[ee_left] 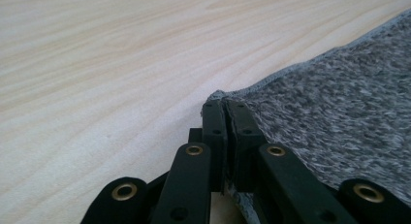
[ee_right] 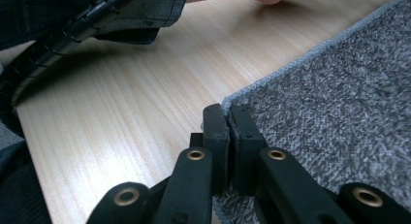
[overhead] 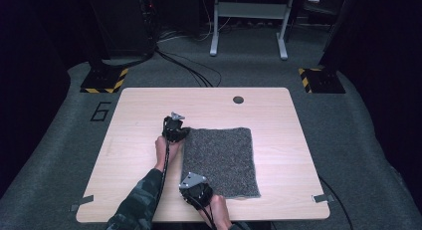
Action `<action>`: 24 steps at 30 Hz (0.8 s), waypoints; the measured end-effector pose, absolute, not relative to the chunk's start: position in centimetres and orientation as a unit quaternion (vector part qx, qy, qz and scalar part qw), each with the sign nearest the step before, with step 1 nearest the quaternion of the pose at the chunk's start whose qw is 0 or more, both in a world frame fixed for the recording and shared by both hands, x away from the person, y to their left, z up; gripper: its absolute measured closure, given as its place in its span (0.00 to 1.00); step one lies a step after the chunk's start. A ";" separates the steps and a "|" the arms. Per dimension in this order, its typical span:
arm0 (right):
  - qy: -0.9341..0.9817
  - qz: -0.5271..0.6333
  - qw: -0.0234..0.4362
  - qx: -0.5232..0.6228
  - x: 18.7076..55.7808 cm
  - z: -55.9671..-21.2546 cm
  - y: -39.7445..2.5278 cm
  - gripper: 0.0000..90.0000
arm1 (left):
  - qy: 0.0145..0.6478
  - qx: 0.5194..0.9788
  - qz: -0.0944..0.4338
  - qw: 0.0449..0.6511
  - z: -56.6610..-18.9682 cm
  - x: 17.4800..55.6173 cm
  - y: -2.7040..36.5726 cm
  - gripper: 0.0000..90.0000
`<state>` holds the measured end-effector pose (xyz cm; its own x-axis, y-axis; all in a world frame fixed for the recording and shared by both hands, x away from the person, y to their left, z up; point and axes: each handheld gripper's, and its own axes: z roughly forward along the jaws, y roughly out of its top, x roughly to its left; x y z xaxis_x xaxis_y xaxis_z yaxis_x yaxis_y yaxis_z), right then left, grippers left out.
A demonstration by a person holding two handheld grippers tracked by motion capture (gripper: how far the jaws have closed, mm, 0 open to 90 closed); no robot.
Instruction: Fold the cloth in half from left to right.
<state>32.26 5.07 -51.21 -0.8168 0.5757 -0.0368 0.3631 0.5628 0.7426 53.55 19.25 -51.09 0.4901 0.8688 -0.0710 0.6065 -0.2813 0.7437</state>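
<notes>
Where wooden worktop (overhead: 139, 155) carries flat grey carpet square (overhead: 221, 160), square lies right of centre. Left tongs (overhead: 175, 133) pinch far-left corner of square, jaws closed on fabric edge. Right tongs (overhead: 195, 190) pinch near-left corner, jaws likewise closed on edge.

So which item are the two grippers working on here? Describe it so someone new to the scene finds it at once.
On the light wooden table, look right of centre toward the person's side. A flat rectangular towel lies there, the left gripper shut on its far left corner and the right gripper on its near left corner. Its speckled grey weave and pale stitched hem set it apart from the smooth table and the small dark round hole.
</notes>
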 end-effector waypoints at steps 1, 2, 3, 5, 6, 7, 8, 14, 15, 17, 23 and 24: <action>0.872 0.384 0.138 0.270 32.2 -51.1 5.1 0.98 | 0.472 0.782 0.179 0.367 -50.9 53.5 19.4 0.96; 0.871 0.386 0.138 0.272 32.1 -50.9 5.0 0.98 | 0.468 0.783 0.182 0.367 -50.7 53.5 19.5 0.96; 0.869 0.388 0.139 0.274 32.0 -50.8 5.0 0.98 | 0.474 0.777 0.183 0.372 -50.7 53.4 19.5 0.96; 0.867 0.393 0.141 0.274 32.0 -50.6 5.0 0.98 | 0.476 0.775 0.185 0.372 -50.3 53.4 19.6 0.96; 0.867 0.395 0.140 0.270 32.0 -50.4 5.0 0.98 | 0.479 0.773 0.186 0.373 -50.2 53.4 19.7 0.97; 0.865 0.399 0.142 0.271 32.0 -50.3 5.1 0.98 | 0.477 0.774 0.186 0.373 -50.0 53.4 19.9 0.97; 0.865 0.400 0.145 0.265 32.0 -50.1 5.1 0.98 | 0.478 0.773 0.187 0.372 -49.8 53.4 20.0 0.97; 0.857 0.416 0.153 0.263 31.9 -49.4 5.6 0.98 | 0.487 0.762 0.196 0.378 -48.7 53.3 20.6 0.97; 0.857 0.417 0.152 0.262 31.9 -49.3 5.6 0.98 | 0.490 0.760 0.199 0.379 -48.5 53.3 20.6 0.97; 0.852 0.425 0.157 0.261 31.8 -49.0 5.8 0.98 | 0.493 0.755 0.201 0.382 -48.2 53.3 20.7 0.97; 0.842 0.447 0.164 0.253 31.7 -47.6 6.7 0.98 | 0.495 0.756 0.211 0.373 -46.4 53.3 21.8 0.97; 0.841 0.452 0.164 0.249 31.8 -47.3 6.8 0.98 | 0.496 0.754 0.221 0.369 -45.6 53.2 22.1 0.97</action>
<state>31.79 6.78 -47.25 -0.8224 0.5666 -0.0519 0.2692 0.4679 0.8418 53.24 22.15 -45.64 0.4105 0.9113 -0.0325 0.5845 -0.2356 0.7765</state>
